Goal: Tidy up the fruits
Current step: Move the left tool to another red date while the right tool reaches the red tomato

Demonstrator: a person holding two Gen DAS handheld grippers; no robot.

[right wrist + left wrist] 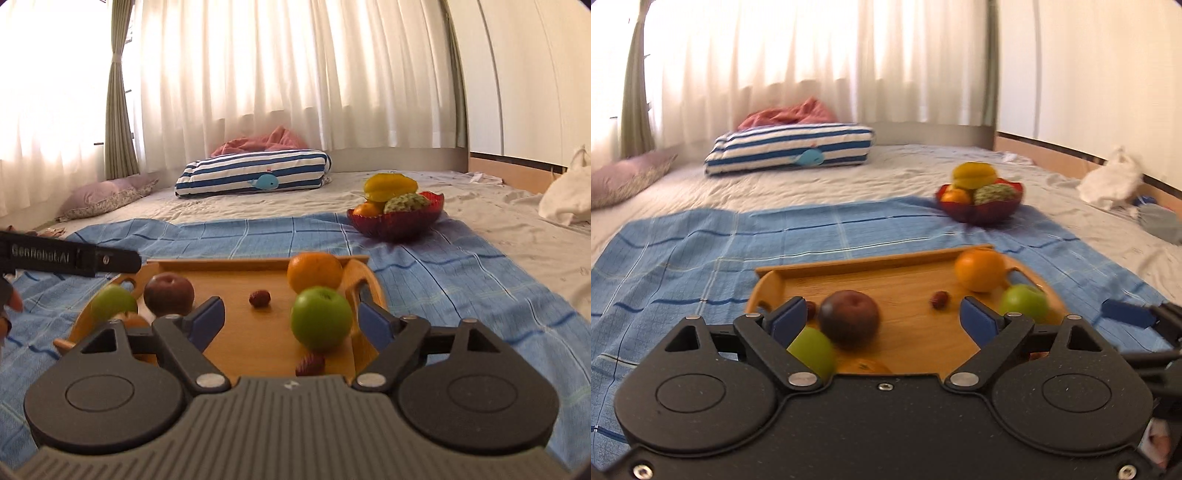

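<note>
A wooden tray (871, 266) lies on a blue checked cloth (701, 258). On it are a dark red apple (848, 320), two green apples (812, 350) (1023, 302), an orange (979, 269) and a red date (940, 299). My left gripper (882, 314) is open low over the tray's near end, the dark apple between its fingers but untouched. My right gripper (291, 315) is open too, with a green apple (320, 317) standing free between its fingers and a date (310, 363) below. A red bowl (395, 221) behind holds a starfruit (389, 186) and other fruit.
A striped whale pillow (255, 171), a purple pillow (107, 197) and a pink cloth (266, 142) lie at the bed's far end under white curtains. White cloth (1112, 181) is bunched at the right wall. A person's fingers (9, 299) show at the left edge.
</note>
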